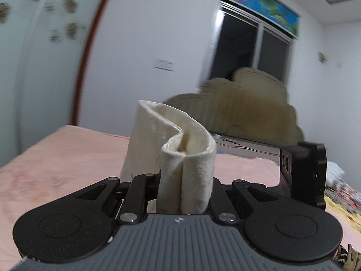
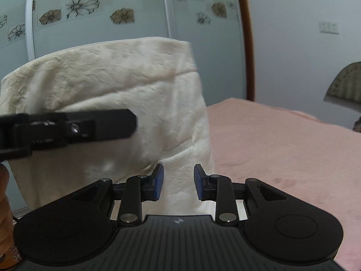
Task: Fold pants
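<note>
The cream pants [image 1: 187, 171] stand bunched between the jaws of my left gripper [image 1: 185, 187], which is shut on a thick fold of them and holds them up above the pink bed [image 1: 67, 162]. In the right wrist view the same pants [image 2: 112, 94] hang as a wide cream sheet in front of me. My right gripper [image 2: 178, 181] is open, its blue pads [image 2: 159, 180] on either side of a lower fold of the cloth without pinching it. The left gripper's black body [image 2: 67, 128] crosses the left of that view.
The pink bedsheet [image 2: 282, 144] spreads to the right. A padded headboard [image 1: 243, 108] stands at the far end below a dark window [image 1: 248, 49]. A wardrobe with flower-patterned sliding doors [image 2: 101, 13] is behind the pants. Patterned bedding [image 1: 343, 201] lies at the right edge.
</note>
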